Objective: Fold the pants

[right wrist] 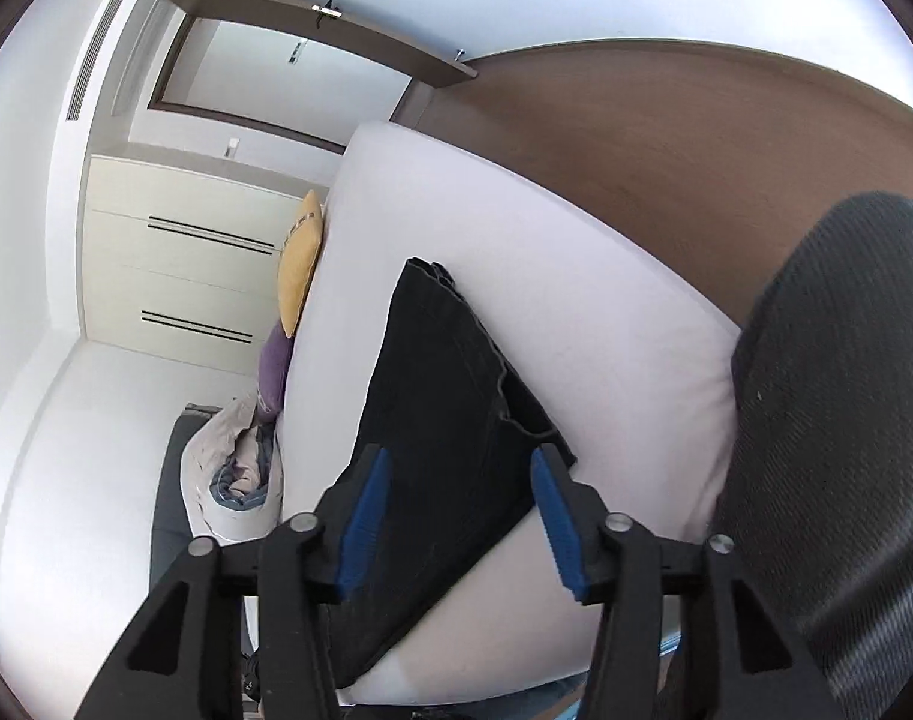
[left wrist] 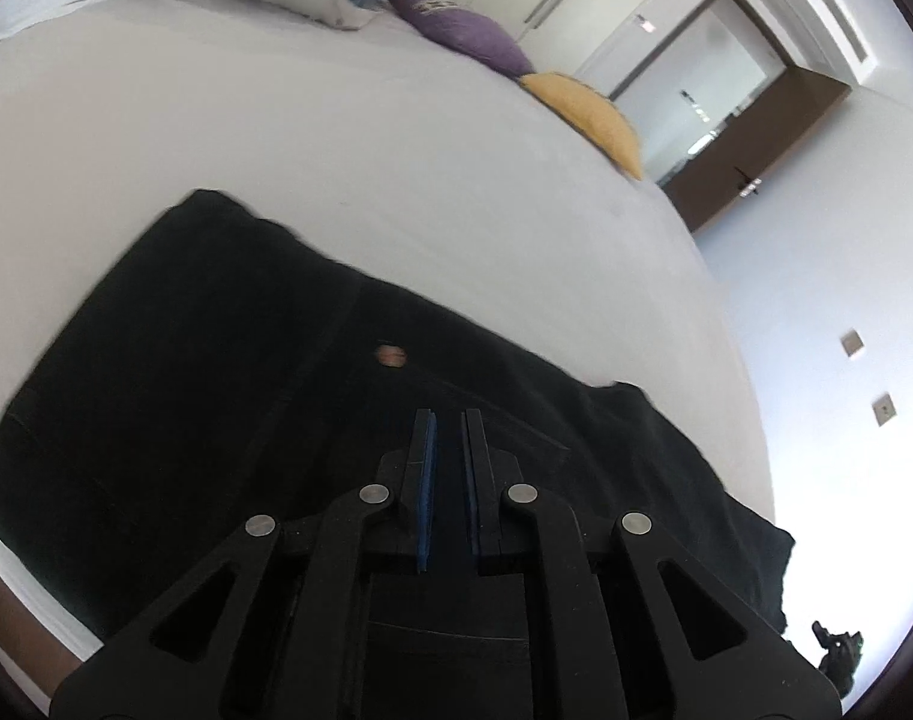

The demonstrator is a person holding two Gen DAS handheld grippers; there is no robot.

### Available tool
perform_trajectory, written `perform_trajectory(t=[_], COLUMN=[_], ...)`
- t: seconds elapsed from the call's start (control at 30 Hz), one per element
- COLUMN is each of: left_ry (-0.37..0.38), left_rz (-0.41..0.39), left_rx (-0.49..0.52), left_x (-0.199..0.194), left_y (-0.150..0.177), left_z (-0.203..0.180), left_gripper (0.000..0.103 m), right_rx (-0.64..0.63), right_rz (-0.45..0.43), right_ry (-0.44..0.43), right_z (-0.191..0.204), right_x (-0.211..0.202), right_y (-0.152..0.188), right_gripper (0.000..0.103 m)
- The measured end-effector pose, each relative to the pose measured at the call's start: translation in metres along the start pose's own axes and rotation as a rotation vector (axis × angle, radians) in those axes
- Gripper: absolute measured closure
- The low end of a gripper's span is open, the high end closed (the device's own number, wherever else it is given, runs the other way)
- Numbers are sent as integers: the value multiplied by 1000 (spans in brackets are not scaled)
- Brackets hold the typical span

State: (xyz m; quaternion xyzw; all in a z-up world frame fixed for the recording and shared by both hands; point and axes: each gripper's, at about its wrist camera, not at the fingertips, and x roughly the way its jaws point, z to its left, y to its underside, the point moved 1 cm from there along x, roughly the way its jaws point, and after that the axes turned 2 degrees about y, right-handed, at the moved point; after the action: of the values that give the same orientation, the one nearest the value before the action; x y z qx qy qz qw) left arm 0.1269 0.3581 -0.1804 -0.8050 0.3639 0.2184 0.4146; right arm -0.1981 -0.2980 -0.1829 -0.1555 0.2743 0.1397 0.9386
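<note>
**Folding Pants: Grip Transition**

Lying flat on the bed (left wrist: 396,180), the black pants (left wrist: 216,360) fill 6 to 9 o'clock. The left gripper (left wrist: 450,420) is nearly closed, apparently empty. The right gripper (right wrist: 462,462) hovers with its jaws apart, holding nothing, probably positioned for regrasping.

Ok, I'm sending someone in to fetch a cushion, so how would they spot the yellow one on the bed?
Start at the wide bed with its pale sheet and follow its far edge, away from the black folded pants. Two cushions lie there side by side. Take the mustard-yellow fabric cushion, nearer the open doorway, not the purple cushion beside the crumpled white bedding.
</note>
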Motion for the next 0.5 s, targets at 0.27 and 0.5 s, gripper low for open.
perform_trajectory(t=[0.27,0.5], left_ry=[169,225], left_rz=[129,225], left_rx=[94,-9], left_x=[61,104], left_y=[53,86], left_z=[-120,-138], left_gripper=[6,4], right_rx=[123,169], right_rz=[67,22], right_ry=[6,-67], right_z=[-15,-25], right_x=[29,34], right_y=[7,5], right_gripper=[43,35])
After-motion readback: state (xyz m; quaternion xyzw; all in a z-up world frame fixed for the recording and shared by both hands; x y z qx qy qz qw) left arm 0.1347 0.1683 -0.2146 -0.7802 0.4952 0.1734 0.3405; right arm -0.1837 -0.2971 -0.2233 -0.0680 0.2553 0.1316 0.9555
